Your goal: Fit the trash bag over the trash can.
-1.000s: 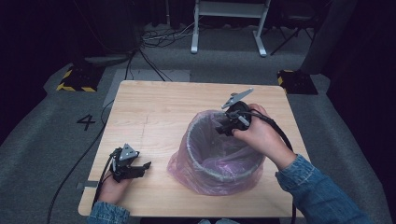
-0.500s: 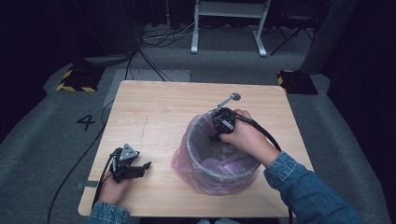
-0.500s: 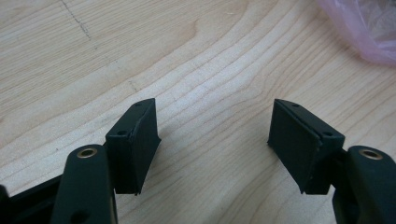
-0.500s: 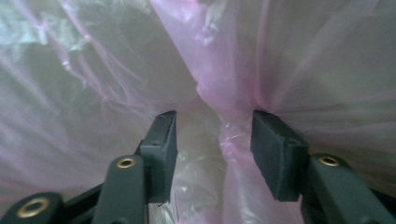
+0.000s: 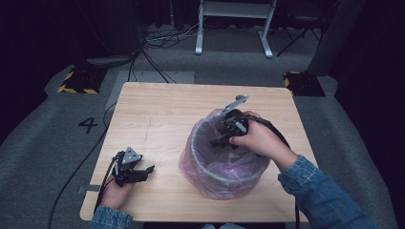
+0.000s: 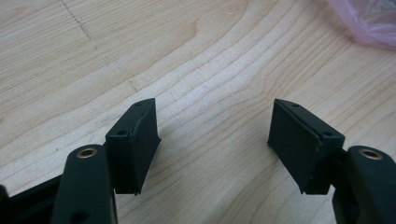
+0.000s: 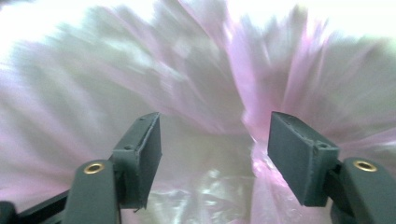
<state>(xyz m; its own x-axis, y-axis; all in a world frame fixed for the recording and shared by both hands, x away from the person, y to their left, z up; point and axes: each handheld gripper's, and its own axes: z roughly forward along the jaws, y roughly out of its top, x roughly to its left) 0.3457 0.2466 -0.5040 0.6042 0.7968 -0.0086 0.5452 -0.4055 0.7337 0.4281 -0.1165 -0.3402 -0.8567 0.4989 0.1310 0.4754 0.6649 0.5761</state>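
A thin, crinkled pink bag point(image 5: 224, 167) lines the round bin; both tongs stand apart, the right's just widened.

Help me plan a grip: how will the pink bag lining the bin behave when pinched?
The pink bag is thin and wrinkled, so it is probably floppy and light. Its glossy film may slip between the pads. Draped loosely over the bin, it would likely lift off easily.

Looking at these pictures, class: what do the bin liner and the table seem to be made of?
Bin liner: thin pink plastic film, probably; translucent, glossy, crinkled. Table: pale wood or wood-look laminate; matt, with visible grain lines in the left gripper view.
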